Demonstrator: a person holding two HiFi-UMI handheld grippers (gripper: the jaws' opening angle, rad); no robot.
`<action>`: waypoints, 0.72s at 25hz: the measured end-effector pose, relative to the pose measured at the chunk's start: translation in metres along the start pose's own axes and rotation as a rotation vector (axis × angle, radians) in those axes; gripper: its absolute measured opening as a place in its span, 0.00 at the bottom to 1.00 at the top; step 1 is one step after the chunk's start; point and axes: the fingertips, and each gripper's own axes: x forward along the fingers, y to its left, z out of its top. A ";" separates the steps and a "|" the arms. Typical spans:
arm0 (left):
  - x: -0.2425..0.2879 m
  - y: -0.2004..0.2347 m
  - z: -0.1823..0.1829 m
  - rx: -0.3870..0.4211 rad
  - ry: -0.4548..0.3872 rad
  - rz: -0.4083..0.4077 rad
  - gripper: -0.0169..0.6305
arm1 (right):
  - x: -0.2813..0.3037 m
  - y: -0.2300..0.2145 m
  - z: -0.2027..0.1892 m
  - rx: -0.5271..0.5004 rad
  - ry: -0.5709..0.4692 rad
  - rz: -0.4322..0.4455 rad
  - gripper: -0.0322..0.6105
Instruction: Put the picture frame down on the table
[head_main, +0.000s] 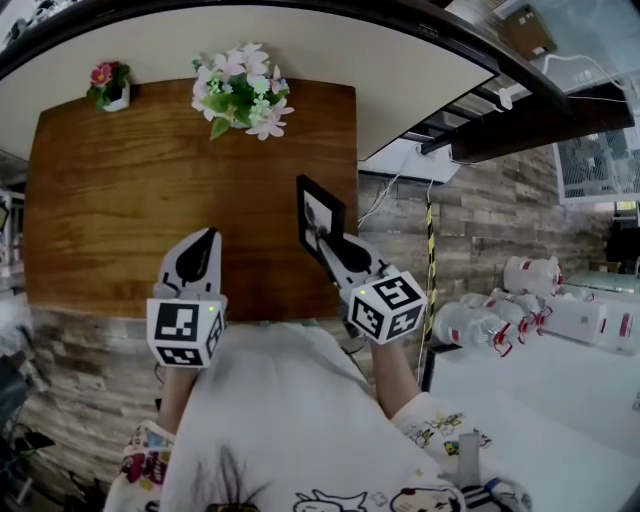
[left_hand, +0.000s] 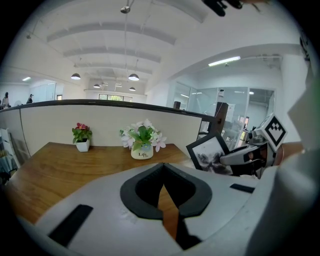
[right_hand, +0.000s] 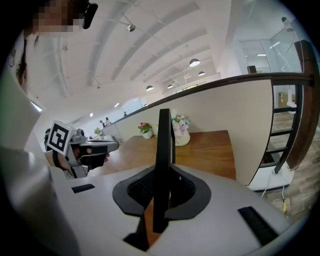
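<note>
The right claw (head_main: 328, 243) is clamped on the edge of the black picture frame (head_main: 318, 212). The frame stands upright at the right rim of the wooden tabletop (head_main: 120, 200), just right of centre in the head view; whether it touches the wood I cannot tell. The left claw (head_main: 205, 238) hovers at lower centre-left, jaws together and empty, below a white-flowered pot (head_main: 242, 97) and a red-flowered pot (head_main: 108, 86)
</note>
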 end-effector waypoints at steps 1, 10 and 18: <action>0.001 0.000 -0.001 -0.002 0.003 -0.003 0.03 | 0.002 0.000 -0.003 0.009 0.010 0.007 0.11; 0.008 -0.008 -0.014 -0.013 0.023 -0.033 0.03 | 0.014 0.005 -0.033 0.091 0.084 0.054 0.11; 0.010 -0.011 -0.029 -0.022 0.039 -0.045 0.03 | 0.022 0.011 -0.051 0.161 0.113 0.083 0.11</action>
